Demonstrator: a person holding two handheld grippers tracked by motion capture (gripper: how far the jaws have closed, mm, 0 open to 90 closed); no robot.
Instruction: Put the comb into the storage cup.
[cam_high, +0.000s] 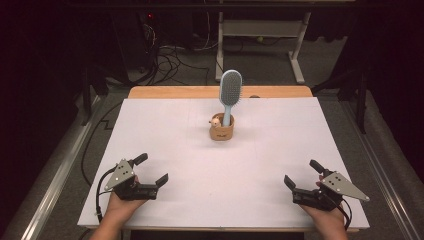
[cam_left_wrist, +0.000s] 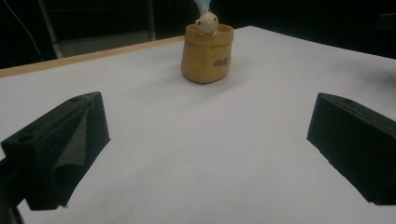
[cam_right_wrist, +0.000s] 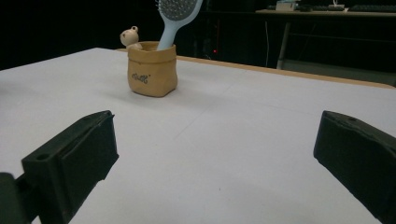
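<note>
A tan sack-shaped holder (cam_high: 222, 129) (cam_left_wrist: 206, 53) (cam_right_wrist: 152, 69) with a small bear figure (cam_high: 215, 121) (cam_left_wrist: 207, 22) (cam_right_wrist: 130, 37) on its rim stands in the middle of the table's far half. A light blue hairbrush (cam_high: 230, 92) (cam_right_wrist: 175, 16) stands upright in it, handle down. My left gripper (cam_high: 151, 170) (cam_left_wrist: 205, 149) rests open near the front left edge, held by a hand. At the front right, my right gripper (cam_high: 303, 174) (cam_right_wrist: 217, 161) is also open in a hand. Both are far from the holder, with nothing between their jaws.
The white table top (cam_high: 220, 165) has a wooden strip (cam_high: 175, 92) along its far edge. Behind the table are a desk frame (cam_high: 260, 35) and floor cables (cam_high: 170, 62). Metal rails (cam_high: 60, 170) run along both sides.
</note>
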